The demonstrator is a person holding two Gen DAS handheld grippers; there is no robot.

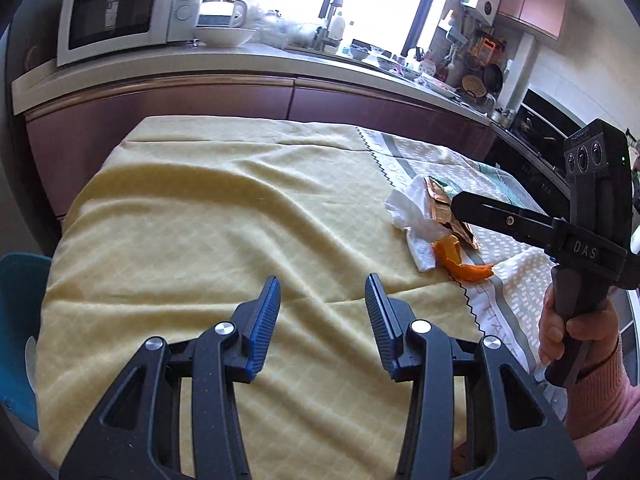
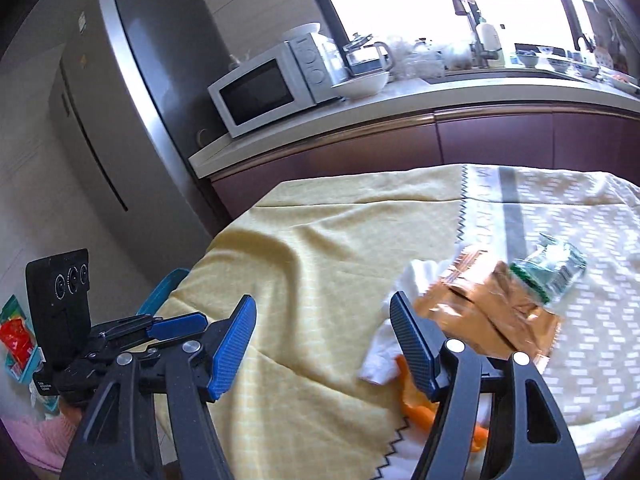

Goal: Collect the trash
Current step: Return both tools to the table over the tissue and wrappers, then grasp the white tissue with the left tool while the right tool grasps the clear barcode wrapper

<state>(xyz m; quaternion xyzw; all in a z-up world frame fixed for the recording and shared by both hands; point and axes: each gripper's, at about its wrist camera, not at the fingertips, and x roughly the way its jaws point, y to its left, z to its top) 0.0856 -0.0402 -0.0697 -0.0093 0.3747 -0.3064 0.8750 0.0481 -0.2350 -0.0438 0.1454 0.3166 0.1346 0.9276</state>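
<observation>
A small trash pile lies on the cloth-covered table (image 1: 200, 200): a crumpled white tissue (image 1: 404, 208), a copper foil wrapper (image 1: 438, 206) and an orange peel (image 1: 460, 264). My left gripper (image 1: 322, 280) hovers open over bare yellow cloth, left of the pile. My right gripper (image 1: 458, 204), held by a hand (image 1: 568, 324), has its tips right at the wrapper. In the right wrist view it (image 2: 322, 300) stands open with nothing between its fingers. The tissue (image 2: 424, 276), wrapper (image 2: 480, 304), a squashed green-labelled plastic bottle (image 2: 556, 272) and the peel (image 2: 416, 400) lie right of it.
A kitchen counter (image 1: 280, 64) with a microwave (image 1: 120, 12) and dishes runs behind the table. A fridge (image 2: 132, 100) stands to the left. A teal chair (image 1: 20, 320) sits by the table's left edge. A teal bin (image 2: 24, 364) with red wrappers is low on the left.
</observation>
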